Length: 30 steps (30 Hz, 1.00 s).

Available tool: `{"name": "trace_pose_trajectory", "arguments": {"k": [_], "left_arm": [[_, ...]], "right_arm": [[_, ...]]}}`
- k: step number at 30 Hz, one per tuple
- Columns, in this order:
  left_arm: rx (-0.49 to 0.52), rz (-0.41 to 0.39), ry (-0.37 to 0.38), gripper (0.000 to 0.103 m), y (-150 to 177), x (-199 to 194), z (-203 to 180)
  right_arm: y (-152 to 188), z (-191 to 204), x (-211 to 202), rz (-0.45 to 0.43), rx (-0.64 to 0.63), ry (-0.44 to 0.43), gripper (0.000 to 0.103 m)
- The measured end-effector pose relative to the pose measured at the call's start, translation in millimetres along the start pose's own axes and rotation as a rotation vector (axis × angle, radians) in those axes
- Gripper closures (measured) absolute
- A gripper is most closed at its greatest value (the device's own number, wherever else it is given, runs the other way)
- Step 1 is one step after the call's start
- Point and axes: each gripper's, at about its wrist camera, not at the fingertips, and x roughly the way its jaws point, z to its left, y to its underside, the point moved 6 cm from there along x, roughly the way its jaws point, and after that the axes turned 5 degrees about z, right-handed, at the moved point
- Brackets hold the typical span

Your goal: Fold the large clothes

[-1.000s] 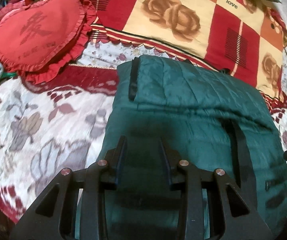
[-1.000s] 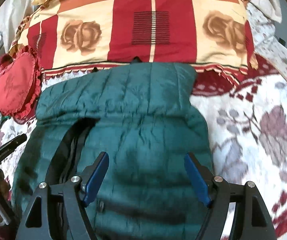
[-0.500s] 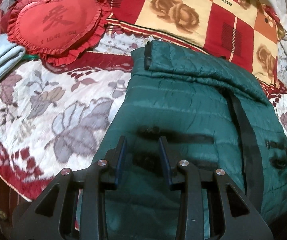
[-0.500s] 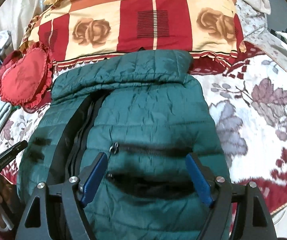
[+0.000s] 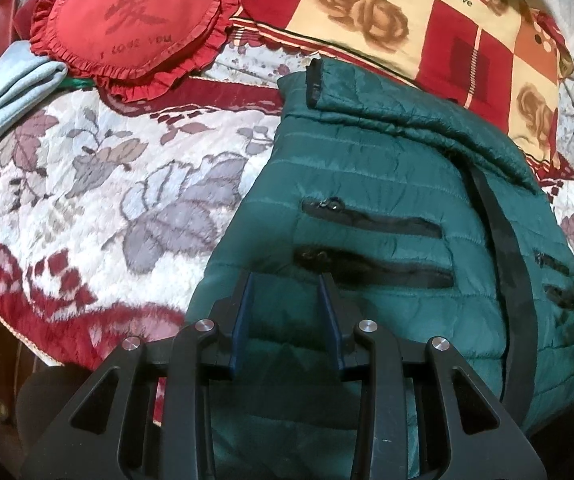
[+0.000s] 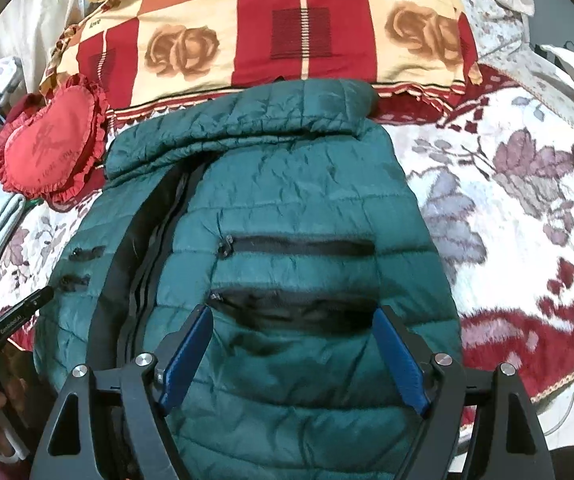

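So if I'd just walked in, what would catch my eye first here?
The dark green puffer jacket, lying front-up with its zip pockets showing, fills the middle of the flowered bedspread. Beyond its collar lies a red-and-cream checked rose blanket, and to its left a frilly red heart cushion.

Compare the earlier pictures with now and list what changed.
Both grippers drew back toward the near hem of the green puffer jacket, so its zip pockets came into view. The right gripper widened a little, gripping nothing. The left gripper kept its narrow gap. The jacket and heart pillow stayed put.

green quilted jacket (image 6: 287,200) on bedspread (image 6: 527,220)
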Motion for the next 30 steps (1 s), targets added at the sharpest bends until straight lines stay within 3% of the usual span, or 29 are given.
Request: {"name": "trace_pose_trajectory", "arguments": {"k": [8,15,16,17,19,30], "left_arm": [[-0.018,0.025,0.019,0.071,8.7,-1.1,6.5],[-0.056,0.079,0.091,0.071,21.1,-10.0,21.9],[-0.065,0.092,0.100,0.066,23.1,-10.3,25.0],[-0.083,0.115,0.120,0.049,26.3,-10.6,30.4],[-0.117,0.127,0.155,0.033,30.3,-13.4,38.1],[-0.164,0.183,0.155,0.033,40.4,-7.1,56.5]], "right_arm": [[18.9,-15.1,-3.4,0.024,0.022,0.007,0.021],[38.9,-25.7,-12.8,0.056,0.012,0.011,0.020],[42.2,-29.3,-14.1,0.062,0.019,0.011,0.020],[44.6,-32.2,-14.7,0.068,0.027,0.010,0.020],[50.5,-39.4,-16.1,0.085,0.049,0.002,0.019],[72.2,-49.6,-17.1,0.153,0.093,-0.084,0.017]]}}
